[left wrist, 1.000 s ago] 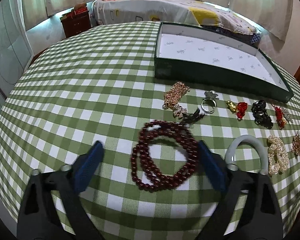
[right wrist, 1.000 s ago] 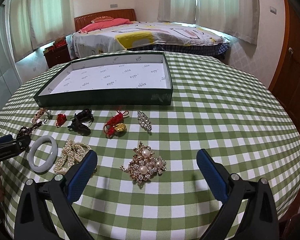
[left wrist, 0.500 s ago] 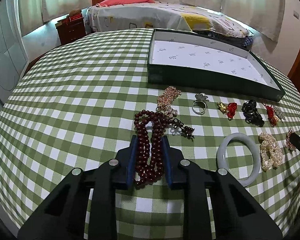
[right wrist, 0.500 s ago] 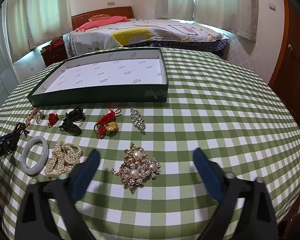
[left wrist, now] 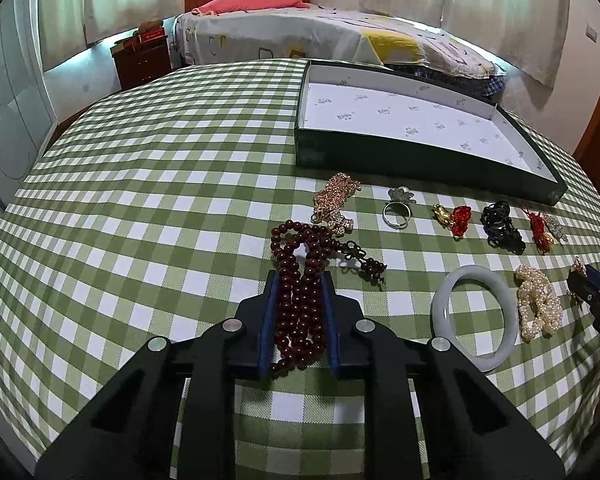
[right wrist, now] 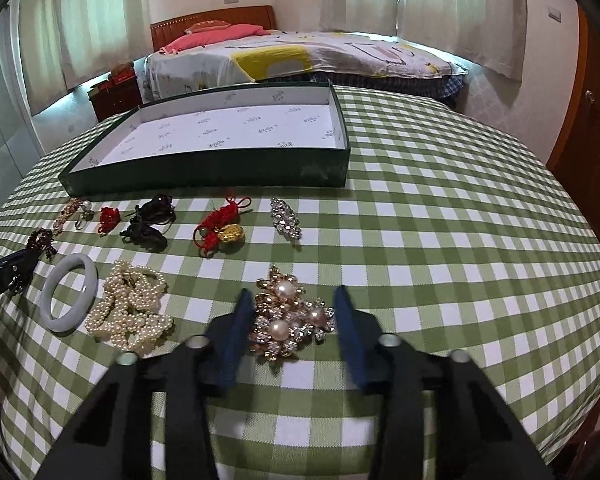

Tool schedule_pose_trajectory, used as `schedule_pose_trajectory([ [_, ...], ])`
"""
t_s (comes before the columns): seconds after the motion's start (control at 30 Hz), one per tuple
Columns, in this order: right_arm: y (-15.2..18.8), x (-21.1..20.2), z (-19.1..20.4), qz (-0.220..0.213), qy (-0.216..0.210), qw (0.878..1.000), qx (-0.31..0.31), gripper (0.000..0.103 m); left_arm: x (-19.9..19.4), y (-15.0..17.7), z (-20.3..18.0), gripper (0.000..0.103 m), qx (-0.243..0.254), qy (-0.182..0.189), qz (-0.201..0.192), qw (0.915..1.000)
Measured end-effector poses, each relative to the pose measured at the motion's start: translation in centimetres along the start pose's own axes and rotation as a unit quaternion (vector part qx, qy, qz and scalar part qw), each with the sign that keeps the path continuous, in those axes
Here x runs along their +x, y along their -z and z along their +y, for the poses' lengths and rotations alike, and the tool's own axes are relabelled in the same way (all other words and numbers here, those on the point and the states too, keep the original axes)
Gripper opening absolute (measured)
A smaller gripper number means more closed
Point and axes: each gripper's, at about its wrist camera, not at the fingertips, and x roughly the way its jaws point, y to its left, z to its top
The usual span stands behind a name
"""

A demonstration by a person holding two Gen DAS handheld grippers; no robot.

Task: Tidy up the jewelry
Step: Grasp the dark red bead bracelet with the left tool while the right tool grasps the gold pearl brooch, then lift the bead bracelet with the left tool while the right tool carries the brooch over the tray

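The dark red bead strand is lying on the near part of the table, and the left gripper is closing on it, its blue pads pressing the bunched beads from both sides while the far loop and its knotted tassel are trailing out beyond the fingertips. To the right, the right gripper is closing around the gold and pearl brooch, which is sitting between the two blue pads; a gap is showing on the right side, so the pads are not yet clamping it. Between the two pieces, a pale jade bangle and a heap of small pearls are lying side by side. Farther back, a row of smaller items is running along the checked cloth: a gold chain, a silver ring, a red knotted charm with a gold piece, black cord ornaments and a rhinestone clip. Just beyond that row, the shallow green box with its white printed lining is standing open. Past the table's far edge, a bed is filling the back of the room.
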Motion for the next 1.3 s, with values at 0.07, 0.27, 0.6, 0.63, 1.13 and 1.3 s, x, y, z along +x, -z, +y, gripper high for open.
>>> schedule_pose_trajectory([
  [0.07, 0.1, -0.1, 0.0, -0.001, -0.002, 1.000, -0.001, 0.036, 0.0, 0.0, 0.0, 0.020, 0.000, 0.001, 0.000, 1.0000],
  [0.27, 0.3, -0.5, 0.4, -0.001, -0.002, 1.000, -0.003, 0.036, -0.4, 0.2, -0.1, 0.018, -0.001, 0.007, -0.002, 1.0000],
  [0.6, 0.1, -1.1, 0.5, -0.011, -0.005, 1.000, -0.004, 0.027, -0.8, 0.3, 0.0, 0.016, -0.004, 0.017, -0.008, 0.9998],
  [0.63, 0.0, -1.1, 0.5, -0.012, -0.005, 1.000, -0.005, 0.027, -1.0, 0.3, -0.1, 0.015, -0.003, 0.017, -0.012, 0.9998],
  [1.13, -0.3, -1.8, 0.2, -0.025, -0.009, 1.000, 0.001, 0.015, -1.7, 0.0, -0.1, 0.015, 0.000, 0.016, -0.023, 0.9996],
  [1.3, -0.3, -2.2, 0.2, -0.029, -0.012, 0.999, 0.001, 0.015, -2.0, -0.2, -0.3, 0.015, 0.003, 0.016, -0.029, 0.9995],
])
